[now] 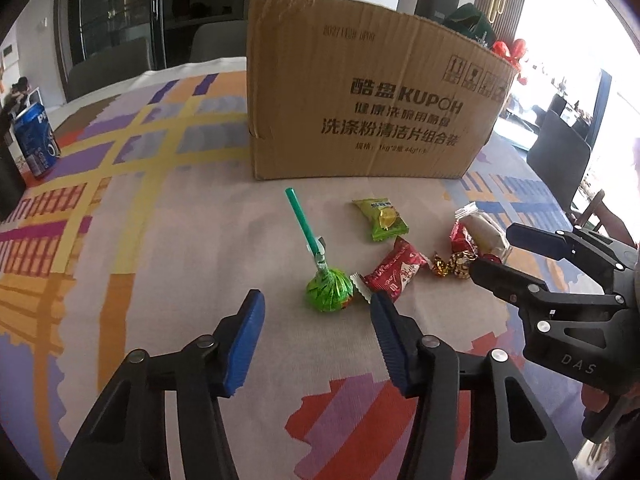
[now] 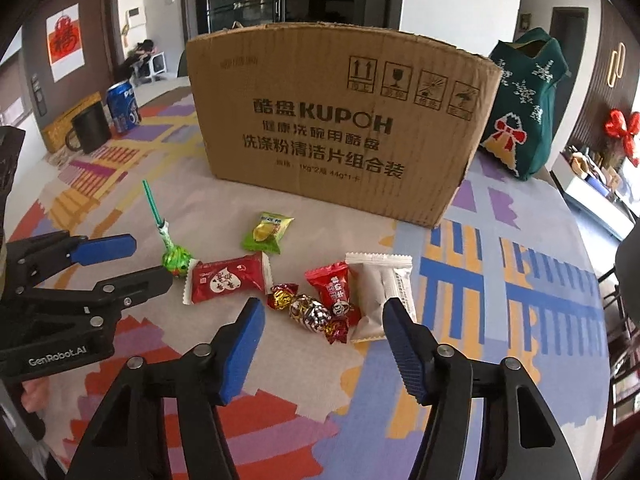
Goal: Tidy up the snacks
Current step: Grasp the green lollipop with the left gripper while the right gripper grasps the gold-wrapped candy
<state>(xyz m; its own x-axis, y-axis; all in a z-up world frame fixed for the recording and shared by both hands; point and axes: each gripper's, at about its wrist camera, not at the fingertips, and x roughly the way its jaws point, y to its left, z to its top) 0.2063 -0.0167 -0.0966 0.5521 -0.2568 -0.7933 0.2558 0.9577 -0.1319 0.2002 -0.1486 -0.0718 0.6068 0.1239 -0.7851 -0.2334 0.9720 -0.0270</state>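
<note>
Both grippers hovering wide open, empty: left gripper (image 1: 318, 316) facing lollipop (image 1: 329, 290), right gripper (image 2: 324, 322) facing foil candy (image 2: 310, 311); box (image 2: 340, 128) behind.

The left claw (image 1: 316, 340) gapes above the green lollipop (image 1: 329, 290), cardboard box (image 1: 360, 92) behind.

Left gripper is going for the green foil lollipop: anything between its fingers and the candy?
Nothing visible. The open left gripper faces the green foil lollipop over bare tablecloth. The red heart-print wrapped candy touches the lollipop's right side, near the right finger.
</note>
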